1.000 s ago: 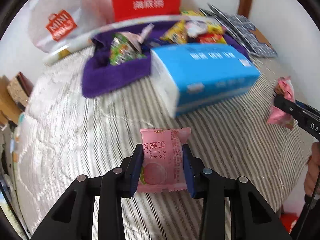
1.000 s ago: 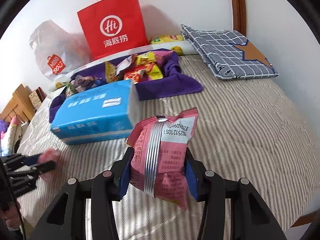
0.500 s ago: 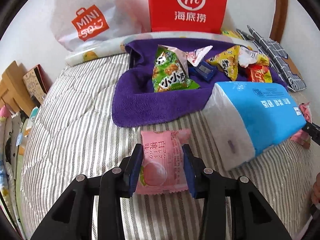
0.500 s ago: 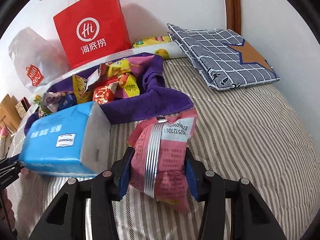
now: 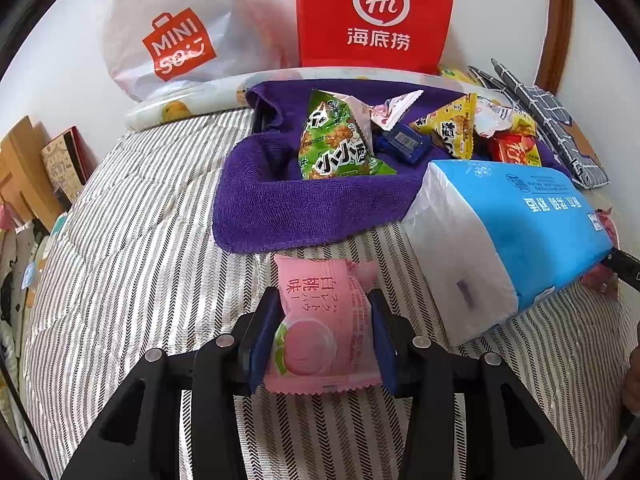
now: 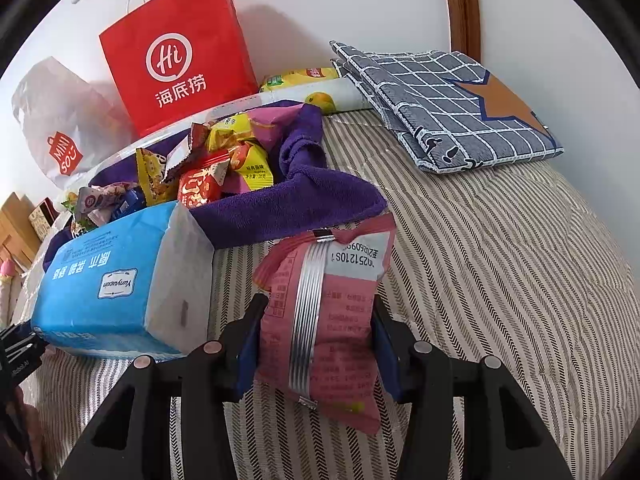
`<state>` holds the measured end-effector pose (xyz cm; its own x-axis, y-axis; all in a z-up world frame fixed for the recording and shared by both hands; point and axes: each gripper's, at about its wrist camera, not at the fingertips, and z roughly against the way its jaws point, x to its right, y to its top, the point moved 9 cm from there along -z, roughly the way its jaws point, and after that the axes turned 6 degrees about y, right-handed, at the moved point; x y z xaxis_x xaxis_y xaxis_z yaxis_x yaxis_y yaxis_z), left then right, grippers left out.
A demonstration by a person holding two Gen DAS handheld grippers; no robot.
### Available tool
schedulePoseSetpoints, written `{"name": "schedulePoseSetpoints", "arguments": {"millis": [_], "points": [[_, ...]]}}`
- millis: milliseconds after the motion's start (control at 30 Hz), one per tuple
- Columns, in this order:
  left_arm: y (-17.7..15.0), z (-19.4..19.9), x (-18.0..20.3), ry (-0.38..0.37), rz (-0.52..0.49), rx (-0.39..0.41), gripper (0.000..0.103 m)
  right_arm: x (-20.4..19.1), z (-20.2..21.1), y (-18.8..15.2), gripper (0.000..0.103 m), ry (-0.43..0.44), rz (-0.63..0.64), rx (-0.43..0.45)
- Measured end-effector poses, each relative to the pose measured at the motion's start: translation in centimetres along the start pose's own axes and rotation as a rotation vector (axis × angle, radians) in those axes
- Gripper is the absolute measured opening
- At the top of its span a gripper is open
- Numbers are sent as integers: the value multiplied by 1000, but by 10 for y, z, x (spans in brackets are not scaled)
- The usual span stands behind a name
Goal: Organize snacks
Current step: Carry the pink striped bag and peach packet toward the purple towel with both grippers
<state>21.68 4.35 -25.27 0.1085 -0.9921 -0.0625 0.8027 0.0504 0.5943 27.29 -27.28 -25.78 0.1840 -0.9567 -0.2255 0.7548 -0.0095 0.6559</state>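
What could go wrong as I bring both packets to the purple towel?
The blue tissue pack lies close between both grippers, so either could bump it. The left gripper grips the pink peach packet by its sides, and it may buckle. The dark pink snack bag in the right gripper could snag the purple towel.

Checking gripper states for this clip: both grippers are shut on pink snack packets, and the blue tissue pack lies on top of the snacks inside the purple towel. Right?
Not quite. The blue tissue pack lies on the striped bedspread in front of the purple towel, not on the snacks, as the left wrist view shows. The left gripper and right gripper are indeed shut on pink packets.
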Motion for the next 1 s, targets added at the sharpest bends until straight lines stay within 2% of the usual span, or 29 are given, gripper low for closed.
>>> {"name": "schedulePoseSetpoints", "arguments": {"millis": [200,467,767,1000], "points": [[0,1,1,0,0,0,43,0,0,0,46,-9,5,1],[-1,6,0,-37,11,0,42,-5,7,-1,45,-46,42,9],[3,35,5,-89,5,27,42,-24,38,3,43,-34,71,49],[10,56,13,-99,-9,57,42,-27,57,7,43,-15,62,79]]}}
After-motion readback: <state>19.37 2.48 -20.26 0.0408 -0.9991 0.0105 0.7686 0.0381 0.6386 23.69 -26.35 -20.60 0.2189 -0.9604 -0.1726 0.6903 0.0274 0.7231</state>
